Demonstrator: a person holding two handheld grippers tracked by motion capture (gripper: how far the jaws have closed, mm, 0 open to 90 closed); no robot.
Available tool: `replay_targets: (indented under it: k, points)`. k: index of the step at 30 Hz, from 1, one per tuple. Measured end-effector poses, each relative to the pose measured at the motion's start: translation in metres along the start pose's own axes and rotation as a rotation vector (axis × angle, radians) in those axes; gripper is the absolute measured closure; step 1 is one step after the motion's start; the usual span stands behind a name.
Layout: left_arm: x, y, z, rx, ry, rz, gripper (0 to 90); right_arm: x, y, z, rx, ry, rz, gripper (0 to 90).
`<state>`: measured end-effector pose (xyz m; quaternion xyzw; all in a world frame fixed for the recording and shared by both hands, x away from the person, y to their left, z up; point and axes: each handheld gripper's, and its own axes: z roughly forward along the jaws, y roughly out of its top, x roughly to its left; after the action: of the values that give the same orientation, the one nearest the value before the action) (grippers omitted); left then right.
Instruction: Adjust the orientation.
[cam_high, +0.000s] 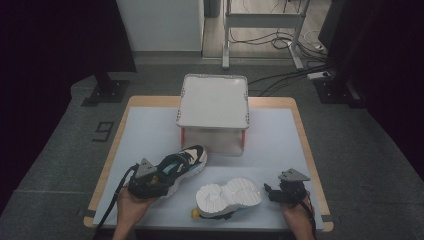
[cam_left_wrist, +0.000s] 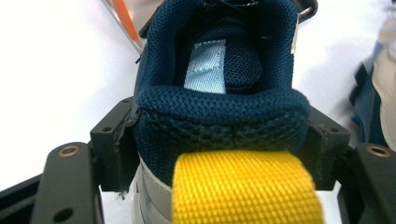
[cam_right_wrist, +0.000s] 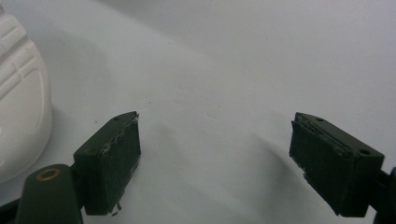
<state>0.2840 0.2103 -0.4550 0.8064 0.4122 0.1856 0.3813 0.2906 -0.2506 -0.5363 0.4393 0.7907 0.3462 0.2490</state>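
A navy, cream and black sneaker (cam_high: 186, 161) stands upright at the table's front left. My left gripper (cam_high: 165, 181) is shut on its heel. In the left gripper view both jaws press the sides of the padded navy heel collar (cam_left_wrist: 219, 107), with the yellow pull tab (cam_left_wrist: 245, 186) hanging between them. The second sneaker (cam_high: 229, 194) lies sole-up at front centre, its white sole (cam_right_wrist: 18, 116) at the left edge of the right gripper view. My right gripper (cam_high: 272, 192) rests to the right of it on the mat, open, with nothing between its jaws (cam_right_wrist: 215, 158).
A white raised stand (cam_high: 214, 100) with red-orange legs (cam_left_wrist: 126, 18) sits at the table's far centre. A white mat (cam_high: 280, 145) covers the wooden table. The overturned sneaker's yellow tab (cam_high: 194, 213) lies near the front edge. A person's hands hold both grippers.
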Motion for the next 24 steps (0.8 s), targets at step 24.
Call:
replay_targets:
  k: [24]
  points:
    - [-0.005,0.040,0.062,-0.082,0.178,-0.086,26.6,0.000,0.000,0.000,-0.002,0.001,-0.003,16.6]
